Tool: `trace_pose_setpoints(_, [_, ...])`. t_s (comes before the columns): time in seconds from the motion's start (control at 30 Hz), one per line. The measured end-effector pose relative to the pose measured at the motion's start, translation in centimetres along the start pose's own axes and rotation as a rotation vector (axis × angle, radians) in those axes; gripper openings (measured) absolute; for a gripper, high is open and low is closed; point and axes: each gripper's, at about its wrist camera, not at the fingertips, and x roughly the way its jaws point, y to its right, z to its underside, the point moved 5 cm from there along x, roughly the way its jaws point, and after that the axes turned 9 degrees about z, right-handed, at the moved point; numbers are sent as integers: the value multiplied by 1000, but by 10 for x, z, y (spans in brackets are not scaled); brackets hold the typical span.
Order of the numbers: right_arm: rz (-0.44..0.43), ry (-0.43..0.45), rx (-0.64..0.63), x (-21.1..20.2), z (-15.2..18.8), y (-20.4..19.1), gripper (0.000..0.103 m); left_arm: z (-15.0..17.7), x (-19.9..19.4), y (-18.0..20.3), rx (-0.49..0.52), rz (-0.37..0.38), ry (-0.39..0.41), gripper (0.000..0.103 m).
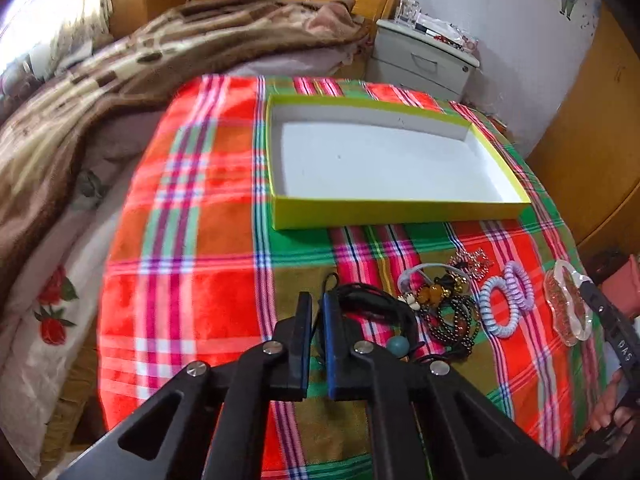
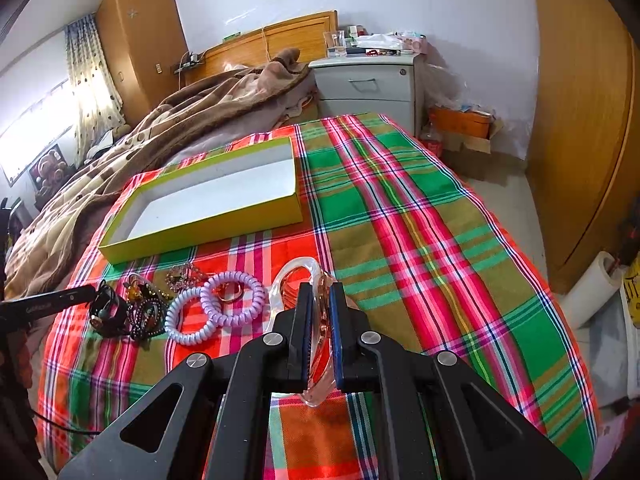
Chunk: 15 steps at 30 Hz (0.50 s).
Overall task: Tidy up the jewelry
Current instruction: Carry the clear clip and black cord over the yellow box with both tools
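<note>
A shallow yellow-green box [image 1: 384,209] [image 2: 192,232] with a white inside lies open on the plaid cloth. In front of it lie a black cord necklace [image 1: 372,308] [image 2: 106,312], dark bead strings [image 1: 452,316] [image 2: 148,316], a blue coil band [image 1: 496,312] [image 2: 188,320] and a lilac coil band [image 1: 518,286] [image 2: 234,300]. My left gripper [image 1: 318,304] is shut on a strand of the black cord necklace. My right gripper [image 2: 320,294] is shut on a clear pink hair clip [image 2: 318,360] [image 1: 568,304].
The plaid cloth [image 1: 192,248] [image 2: 420,240] covers the bed's foot. A brown blanket [image 1: 100,92] lies heaped behind it. A grey nightstand [image 2: 368,84] stands by the wall, and a wooden wardrobe [image 2: 580,120] is on the right.
</note>
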Motion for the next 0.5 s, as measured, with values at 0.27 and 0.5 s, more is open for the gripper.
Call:
trace_pose_setpoints(0.27, [5,-8,8,2,1,2,8,2,14,2,4,36,-34,23])
trace_pose_setpoints(0.5, [5,-9,10,3,1,1,8,3,10,3,32,4,-27,7])
